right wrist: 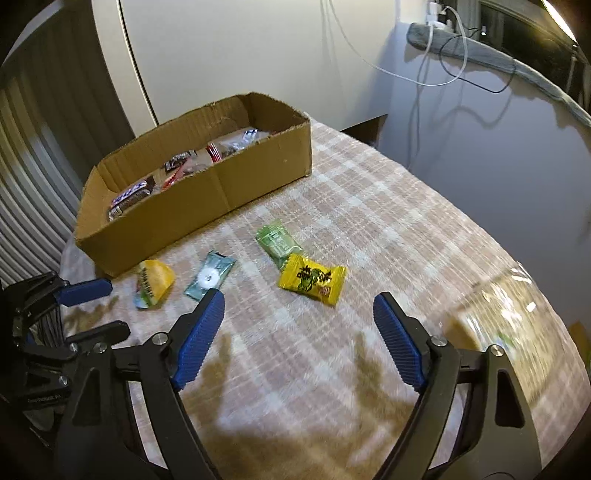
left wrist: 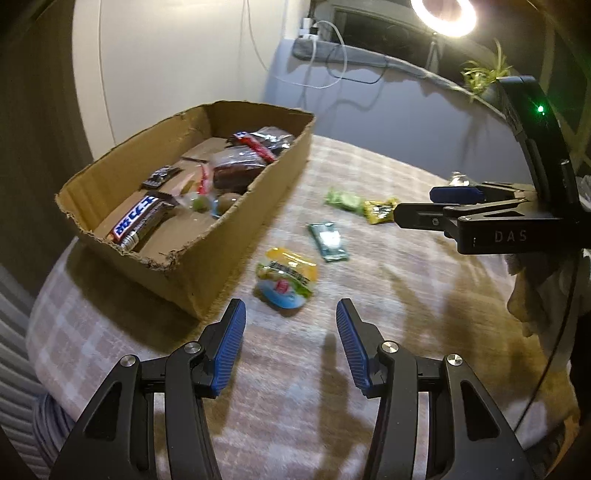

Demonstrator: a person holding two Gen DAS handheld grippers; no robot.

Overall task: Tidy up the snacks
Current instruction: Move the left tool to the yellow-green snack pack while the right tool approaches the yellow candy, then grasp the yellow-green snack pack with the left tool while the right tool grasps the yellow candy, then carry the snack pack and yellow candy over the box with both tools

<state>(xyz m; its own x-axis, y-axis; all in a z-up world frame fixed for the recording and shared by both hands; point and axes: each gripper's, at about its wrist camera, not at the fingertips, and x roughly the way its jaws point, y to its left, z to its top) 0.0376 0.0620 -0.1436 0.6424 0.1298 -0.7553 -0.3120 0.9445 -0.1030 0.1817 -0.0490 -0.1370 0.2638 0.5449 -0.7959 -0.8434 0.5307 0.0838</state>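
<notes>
A cardboard box [left wrist: 258, 206] [right wrist: 207, 206] with several wrapped snacks inside stands on the checked tablecloth [left wrist: 369, 332] [right wrist: 369, 240]. Loose on the cloth lie a yellow jelly cup [left wrist: 288, 282] [right wrist: 153, 282], a teal packet [left wrist: 328, 242] [right wrist: 209, 275], a green packet [left wrist: 343, 201] [right wrist: 279, 242] and a yellow candy [left wrist: 378, 210] [right wrist: 312, 282]. My left gripper [left wrist: 290, 312] is open and empty just short of the jelly cup. My right gripper [right wrist: 299, 301] is open and empty just short of the yellow candy; it also shows in the left wrist view [left wrist: 424, 205].
A wall with white cables [right wrist: 424, 74] and a grey sill [left wrist: 369, 55] lies behind the table. A ring lamp [left wrist: 443, 14] shines at the top right beside a small plant [left wrist: 480, 75]. A shiny clear wrapper [right wrist: 491, 310] lies at the table's right.
</notes>
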